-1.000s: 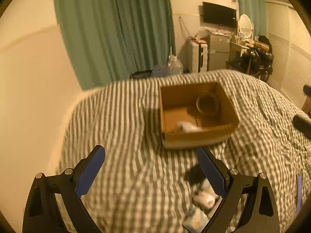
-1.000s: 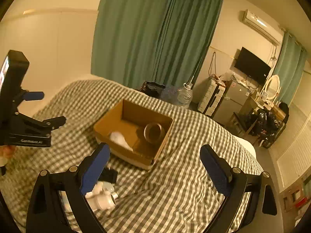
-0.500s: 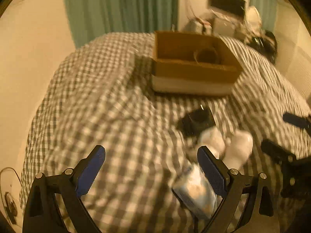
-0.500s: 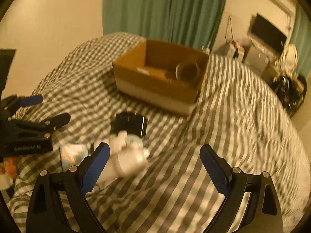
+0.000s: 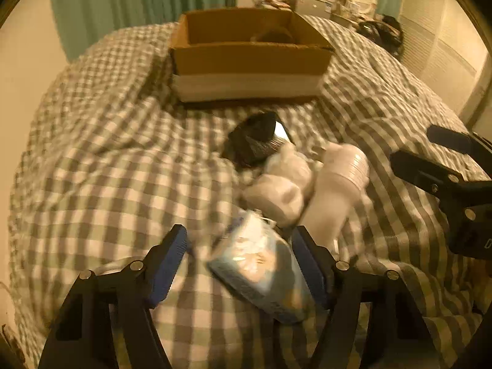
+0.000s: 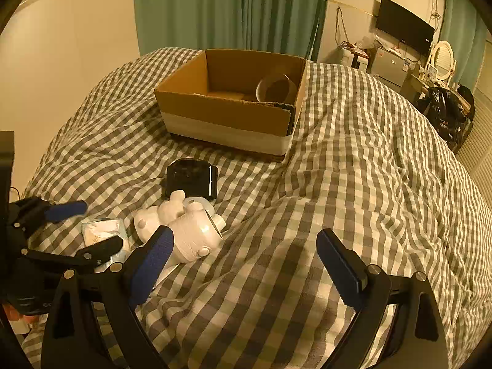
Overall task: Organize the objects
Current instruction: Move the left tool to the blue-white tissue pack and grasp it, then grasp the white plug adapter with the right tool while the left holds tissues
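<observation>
A: The left gripper (image 5: 240,255) is closing its jaws around the pale blue tissue pack (image 5: 261,264), which lies on the checked duvet (image 5: 107,160) between the pads; I can't tell whether both pads press on it yet.

B: And the right gripper (image 6: 243,258)?

A: Wide apart, holding nothing, hovering over bare duvet just beside the white toy figure (image 6: 184,230).

B: Risk?

A: The pack sits skewed toward the right pad, so I'd judge it may twist or slip out as the jaws meet. The soft wrapper could also crumple, and the toy touching its far end might get dragged along.

B: Changes from a second ago?

A: Both grippers have dropped toward the bed and tilted down. The left jaws, then fully spread, have narrowed. The cardboard box (image 6: 227,101) with the tape roll (image 6: 275,87) hasn't moved.
</observation>
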`<state>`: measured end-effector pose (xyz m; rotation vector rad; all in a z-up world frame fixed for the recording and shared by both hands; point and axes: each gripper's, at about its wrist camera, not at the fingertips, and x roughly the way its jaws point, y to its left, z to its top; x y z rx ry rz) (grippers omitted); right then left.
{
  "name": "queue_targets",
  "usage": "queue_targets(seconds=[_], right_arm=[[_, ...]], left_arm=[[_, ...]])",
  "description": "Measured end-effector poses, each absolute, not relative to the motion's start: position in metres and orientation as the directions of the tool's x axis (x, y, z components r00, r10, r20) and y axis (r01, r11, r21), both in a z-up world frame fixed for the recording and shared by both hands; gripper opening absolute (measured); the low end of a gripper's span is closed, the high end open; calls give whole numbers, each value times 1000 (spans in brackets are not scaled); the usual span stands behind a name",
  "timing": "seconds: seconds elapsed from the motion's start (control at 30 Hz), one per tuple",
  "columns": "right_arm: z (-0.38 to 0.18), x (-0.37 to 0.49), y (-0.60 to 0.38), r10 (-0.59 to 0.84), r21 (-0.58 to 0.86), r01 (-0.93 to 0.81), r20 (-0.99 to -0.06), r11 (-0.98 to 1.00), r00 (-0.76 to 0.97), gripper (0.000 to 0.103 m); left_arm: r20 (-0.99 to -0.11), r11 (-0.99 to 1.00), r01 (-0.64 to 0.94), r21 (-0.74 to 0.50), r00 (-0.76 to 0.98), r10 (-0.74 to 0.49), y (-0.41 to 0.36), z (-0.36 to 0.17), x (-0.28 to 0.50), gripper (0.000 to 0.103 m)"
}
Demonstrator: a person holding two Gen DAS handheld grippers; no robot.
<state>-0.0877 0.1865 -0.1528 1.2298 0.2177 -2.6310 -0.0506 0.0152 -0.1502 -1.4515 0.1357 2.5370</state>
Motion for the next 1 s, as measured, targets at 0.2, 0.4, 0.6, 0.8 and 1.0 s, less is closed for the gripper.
queue_targets(seconds=[0.2,0.4,0.6,0.8,1.0], right_arm=[[-156,-88,184,-136,-43,266,-775,-963,-618,94],[-157,-86,180,-135,-52,276,-777,-960,-615,94],[-160,-90,172,-137,-61,297,-789,-953,-599,94],[-174,-108,148,-136,-74,353,-834,-933,-535,94],[-197,-128,132,-108,-81,375,-883,-923,-456,94]], left_arm=[[-871,-966,-251,-65,-458,177,17,-157,-51,45],[-847,-970,-234,-66,-501,178,10,-142,-47,28],[-784,-974,-220,-49,-596,174,-7,-112,-46,24],[-762,-984,-161,-69,-629,157,-30,-101,-57,24],[-757,-987,-140,-75,-636,148,-38,-102,-61,24]])
